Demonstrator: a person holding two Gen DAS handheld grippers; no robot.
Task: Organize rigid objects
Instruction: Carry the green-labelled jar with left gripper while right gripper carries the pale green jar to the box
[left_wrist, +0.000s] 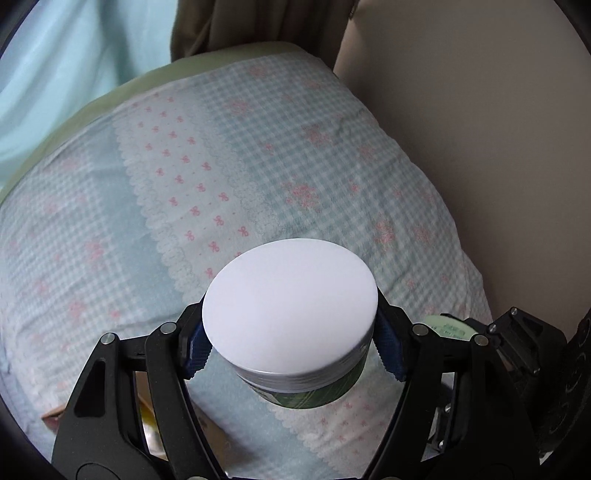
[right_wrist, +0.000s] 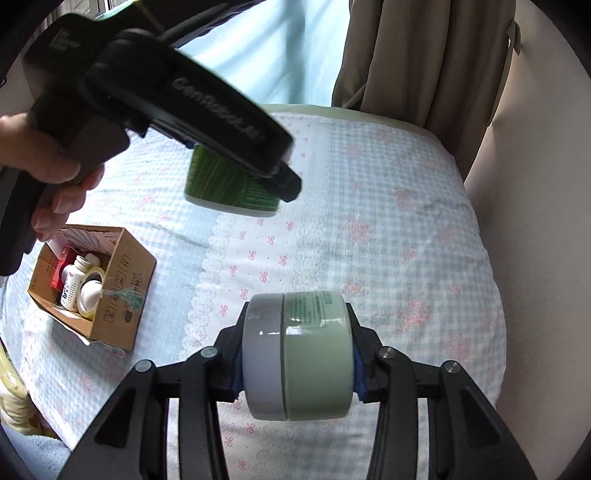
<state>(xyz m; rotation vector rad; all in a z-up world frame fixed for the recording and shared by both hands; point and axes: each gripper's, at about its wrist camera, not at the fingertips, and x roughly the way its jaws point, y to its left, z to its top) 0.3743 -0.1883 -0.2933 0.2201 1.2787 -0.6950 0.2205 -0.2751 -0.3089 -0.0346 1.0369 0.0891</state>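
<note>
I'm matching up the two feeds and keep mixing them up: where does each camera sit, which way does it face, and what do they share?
Left wrist: sits on the left tongs, looking steeply down at the patterned bedspread; its fingers clamp a white-lidded green jar.
Right wrist: sits on the right tongs, looking down the bed toward the curtain; its fingers clamp a grey-lidded pale green jar; a hand holds the left tongs above a cardboard box.
Shared: bedspread, both jars, both tongs.
</note>
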